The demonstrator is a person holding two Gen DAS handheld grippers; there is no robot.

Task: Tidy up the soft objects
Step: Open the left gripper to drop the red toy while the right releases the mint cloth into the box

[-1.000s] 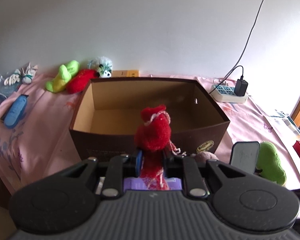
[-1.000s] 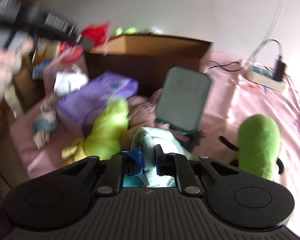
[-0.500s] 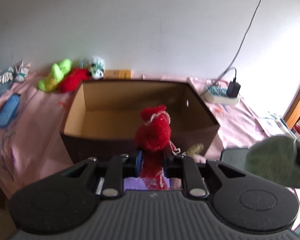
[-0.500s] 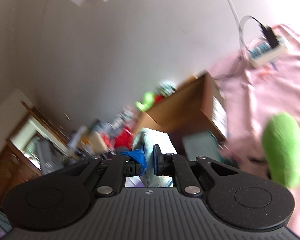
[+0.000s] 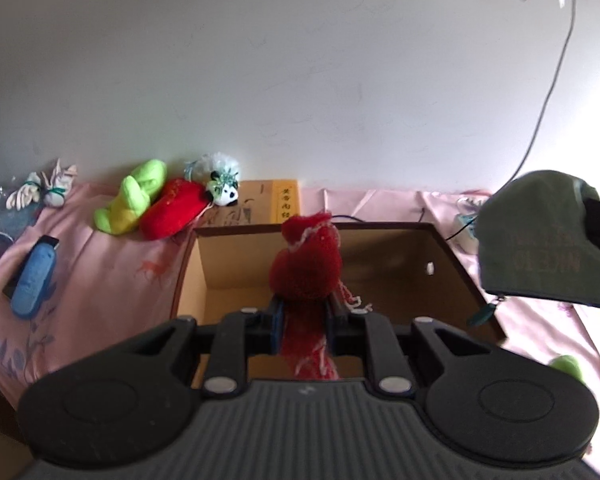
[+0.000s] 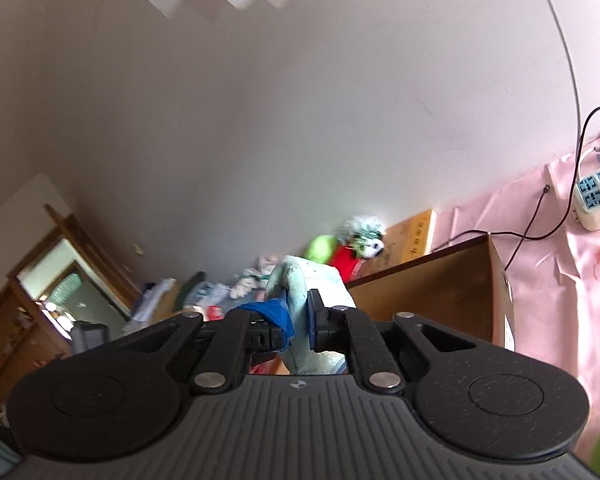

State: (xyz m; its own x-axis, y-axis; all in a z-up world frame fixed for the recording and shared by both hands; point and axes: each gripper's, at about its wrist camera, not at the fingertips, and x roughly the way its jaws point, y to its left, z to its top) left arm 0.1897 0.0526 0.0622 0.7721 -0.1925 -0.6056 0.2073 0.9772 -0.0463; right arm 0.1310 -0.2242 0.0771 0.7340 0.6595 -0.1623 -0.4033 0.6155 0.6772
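Cardboard box [image 5: 452, 264] now sits right below the left claw [image 5: 305, 322] in the left wrist view, closer than a second ago; its pads stay pinched on the red knitted toy [image 5: 306, 268], which hangs over the box's open inside, so a drop looks close. At the right, the grey-green pouch [image 5: 540, 240] has risen off the pink cloth and hangs beside the box's right wall. From the right wrist view, tilted and lifted since a second ago, the right claw [image 6: 298, 320] is clamped narrow on that pale green fabric [image 6: 312, 280], with the box's side [image 6: 440, 292] just beyond.
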